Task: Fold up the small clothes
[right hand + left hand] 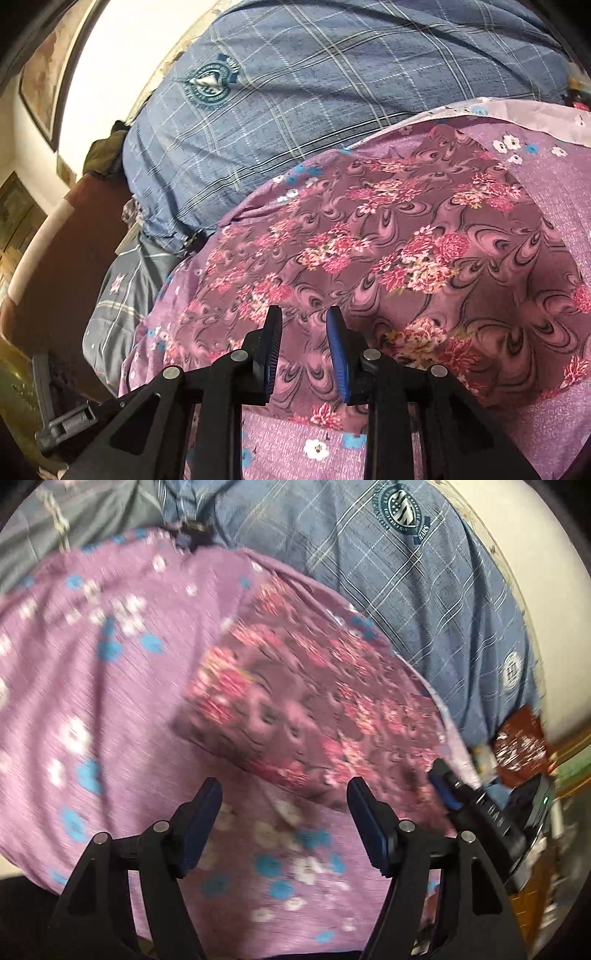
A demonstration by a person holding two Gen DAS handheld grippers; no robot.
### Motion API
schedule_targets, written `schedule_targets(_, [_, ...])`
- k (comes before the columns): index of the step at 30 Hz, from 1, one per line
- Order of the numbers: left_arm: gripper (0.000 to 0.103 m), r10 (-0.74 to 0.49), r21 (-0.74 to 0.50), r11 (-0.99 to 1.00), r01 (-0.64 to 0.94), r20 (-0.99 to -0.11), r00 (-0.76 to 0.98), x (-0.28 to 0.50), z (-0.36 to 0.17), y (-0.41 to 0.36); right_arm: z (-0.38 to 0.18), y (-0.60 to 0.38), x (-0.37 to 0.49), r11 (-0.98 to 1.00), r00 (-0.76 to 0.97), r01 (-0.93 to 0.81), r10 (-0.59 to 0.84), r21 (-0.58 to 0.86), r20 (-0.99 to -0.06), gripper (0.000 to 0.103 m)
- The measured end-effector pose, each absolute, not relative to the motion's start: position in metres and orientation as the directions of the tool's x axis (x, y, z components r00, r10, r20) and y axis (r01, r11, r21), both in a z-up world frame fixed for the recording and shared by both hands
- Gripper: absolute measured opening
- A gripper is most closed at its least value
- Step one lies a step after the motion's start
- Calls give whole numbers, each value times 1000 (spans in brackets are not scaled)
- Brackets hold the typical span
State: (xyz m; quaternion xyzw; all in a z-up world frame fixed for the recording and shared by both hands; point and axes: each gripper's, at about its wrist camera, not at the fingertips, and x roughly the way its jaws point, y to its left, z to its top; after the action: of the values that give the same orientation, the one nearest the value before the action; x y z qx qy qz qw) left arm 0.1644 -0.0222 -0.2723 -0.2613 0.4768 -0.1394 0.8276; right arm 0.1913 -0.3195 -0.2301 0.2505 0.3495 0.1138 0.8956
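Left gripper [286, 794]: we see its jaws spread wide above the lilac flowered sheet [92, 686], nothing between the pads.
Folded floral cloth [388, 251]: we find it lying flat on the lilac sheet, just ahead of both grippers; blurred in the left view.
Right gripper [304, 325]: we see a narrow gap between its jaws, over the cloth's near edge, pads clamping nothing.
Blue checked bedcover [332, 74]: behind the sheet.
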Motion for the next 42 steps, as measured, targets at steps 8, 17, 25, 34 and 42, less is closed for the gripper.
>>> schedule_targets(8, [69, -551, -709, 683, -177, -658, 512, 192, -310, -15, -229, -313, 186, 870, 721, -60, 377, 489, -582, 27])
schedule_targets(17, [70, -587, -797, 578, -179, -557, 587, 212, -315, -11, -241, -298, 204, 872, 682, -86, 404, 481, -610, 26])
schedule_targets(25, [55, -586, -788, 607, -101, -531, 612, 221, -309, -18, -258, -269, 227, 888, 643, -101, 402, 449, -652, 20])
schedule_targets(34, [52, -613, -812, 569, -128, -523, 592, 209, -308, 16, -275, -269, 240, 887, 600, -69, 402, 456, -691, 17])
schedule_targets(42, [52, -627, -814, 576, -73, -497, 600, 216, -289, 3, -275, -266, 239, 899, 609, -83, 387, 429, -692, 18])
